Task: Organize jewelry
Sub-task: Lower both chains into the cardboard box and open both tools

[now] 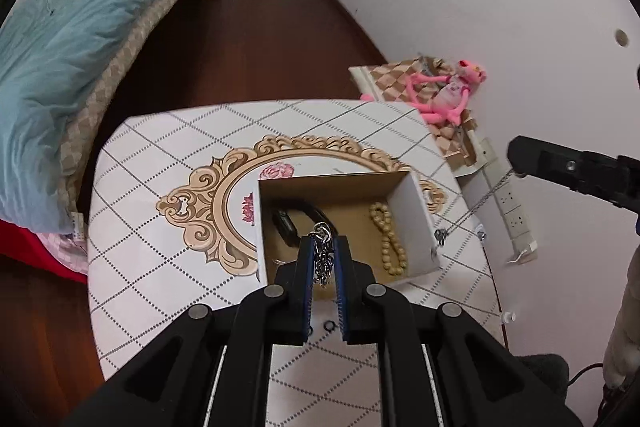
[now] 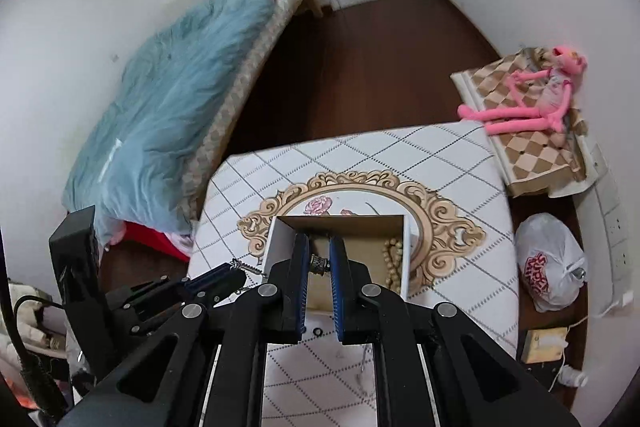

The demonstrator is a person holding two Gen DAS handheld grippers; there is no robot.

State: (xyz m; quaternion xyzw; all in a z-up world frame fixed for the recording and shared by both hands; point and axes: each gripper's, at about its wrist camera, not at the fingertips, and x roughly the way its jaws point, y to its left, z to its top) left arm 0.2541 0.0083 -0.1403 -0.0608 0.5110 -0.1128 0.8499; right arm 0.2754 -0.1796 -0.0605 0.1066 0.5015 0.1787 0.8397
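Gripping silver chain (image 1: 323,255) between blue pads, left gripper (image 1: 324,247) above open cardboard box (image 1: 416,211) on patterned table (image 1: 160,267). Black watch (image 1: 286,225) at box left, beaded bracelet (image 1: 390,239) at right. Right gripper (image 2: 319,259) clamped on small metal piece (image 2: 319,262), possibly the thin chain (image 1: 472,211) strung beside box.

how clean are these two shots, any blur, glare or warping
Left wrist view: heavy fisheye bowing of the table edge, dark corners, chain in the left hand-held gripper sharp. Right wrist view: same warping, soft even light, no glare, box slightly soft.
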